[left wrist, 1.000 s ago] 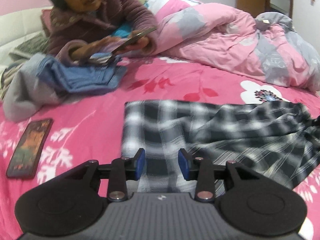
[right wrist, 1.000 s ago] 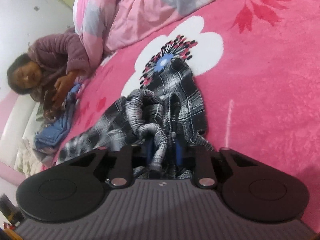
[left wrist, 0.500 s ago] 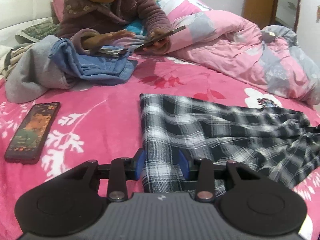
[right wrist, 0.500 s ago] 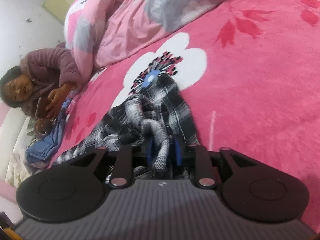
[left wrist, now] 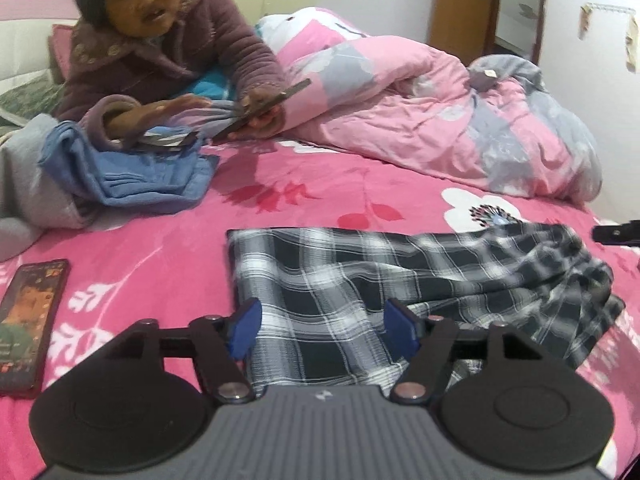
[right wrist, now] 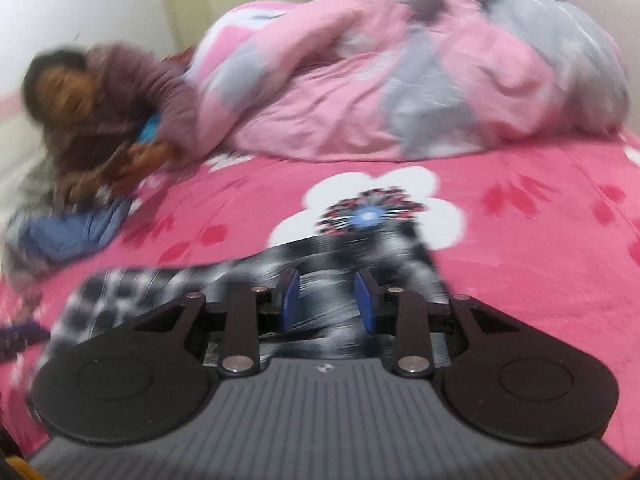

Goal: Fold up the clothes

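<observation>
A black-and-white plaid garment [left wrist: 400,276] lies spread on the pink floral bed cover [left wrist: 168,248], flat at its left end and bunched at its right end. My left gripper [left wrist: 322,330] is open, its blue pads on either side of the garment's near left edge. My right gripper [right wrist: 327,300] is open just above the garment's right end [right wrist: 320,256]; this view is blurred. A bit of the right gripper shows at the right edge of the left wrist view [left wrist: 616,234].
A person in a purple jacket [left wrist: 160,52] leans on the bed at the back left, holding a phone. Folded blue clothes [left wrist: 132,168] and grey clothes [left wrist: 24,184] lie before her. A phone [left wrist: 30,320] lies at the left. A pink and grey quilt [left wrist: 440,120] is heaped behind.
My right gripper has let go of the bunched plaid cloth and turned level. My left gripper's jaws have opened wider over the garment's near edge.
</observation>
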A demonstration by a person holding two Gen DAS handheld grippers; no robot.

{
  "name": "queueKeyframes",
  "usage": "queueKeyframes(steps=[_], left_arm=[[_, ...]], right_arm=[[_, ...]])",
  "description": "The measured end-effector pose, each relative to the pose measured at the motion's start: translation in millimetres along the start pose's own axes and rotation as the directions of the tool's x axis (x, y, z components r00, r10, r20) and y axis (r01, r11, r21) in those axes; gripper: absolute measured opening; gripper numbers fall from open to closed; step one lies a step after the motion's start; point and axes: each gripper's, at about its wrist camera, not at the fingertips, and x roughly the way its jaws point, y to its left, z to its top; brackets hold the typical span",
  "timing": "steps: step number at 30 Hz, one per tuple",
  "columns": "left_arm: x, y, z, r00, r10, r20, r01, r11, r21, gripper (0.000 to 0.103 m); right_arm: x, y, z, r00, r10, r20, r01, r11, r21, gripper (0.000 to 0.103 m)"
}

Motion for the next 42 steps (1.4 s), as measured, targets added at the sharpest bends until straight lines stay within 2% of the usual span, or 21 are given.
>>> queueKeyframes(steps=[4, 8, 13, 16, 20, 24, 26, 29, 37, 42], left_arm=[[11.2, -7.8, -9.2, 0.999, -0.034, -0.037, 0.035, 0.999, 0.023, 0.071], [15.6, -15.1, -18.9, 0.998, -0.045, -0.04, 0.047, 0.997, 0.059, 0.08], [17.7, -23.1, -28.9, 0.999, -0.039, -0.035, 0.042, 0.992, 0.118, 0.088], [19.0, -23.5, -31.9, 0.998, -0.047, -0.042, 0.052, 0.992, 0.111, 0.089], [17.9, -21.9, -32.8, 0.997, -0.068, -0.041, 0.072, 0.993, 0.097, 0.093], [18.8, -21.3, -35.9, 0.997, -0.065, -0.038, 0.068, 0.994, 0.088, 0.095], [19.2, -20.2, -36.6, 0.997, -0.064, -0.038, 0.066, 0.995, 0.072, 0.095], [19.9, -18.8, -36.8, 0.997, -0.072, -0.036, 0.074, 0.996, 0.057, 0.098], [20.3, -20.2, -41.5, 0.996, -0.081, -0.027, 0.083, 0.994, 0.067, 0.102], [20.8, -21.4, -42.8, 0.996, -0.084, -0.025, 0.085, 0.994, 0.064, 0.102]], right_arm=[[15.3, 44.1, -11.5, 1.0, -0.005, -0.03, 0.002, 0.993, -0.114, 0.03], [30.7, 88.3, -23.0, 0.998, -0.014, -0.059, 0.0, 0.974, -0.227, 0.03], [54.9, 91.2, -38.0, 0.991, -0.042, -0.127, 0.018, 0.982, -0.187, 0.033], [69.7, 91.4, -54.5, 0.979, -0.087, -0.184, 0.052, 0.981, -0.184, 0.044], [69.7, 99.9, -61.7, 0.981, -0.112, -0.159, 0.082, 0.98, -0.18, 0.058], [69.7, 108.0, -64.7, 0.979, -0.135, -0.155, 0.105, 0.977, -0.186, 0.067], [70.1, 111.3, -66.0, 0.978, -0.141, -0.156, 0.112, 0.977, -0.181, 0.084], [72.4, 118.4, -70.9, 0.976, -0.157, -0.15, 0.127, 0.973, -0.191, 0.094], [73.9, 124.5, -78.0, 0.973, -0.197, -0.116, 0.174, 0.967, -0.185, 0.102], [72.7, 125.7, -82.3, 0.976, -0.202, -0.083, 0.183, 0.965, -0.189, 0.102]])
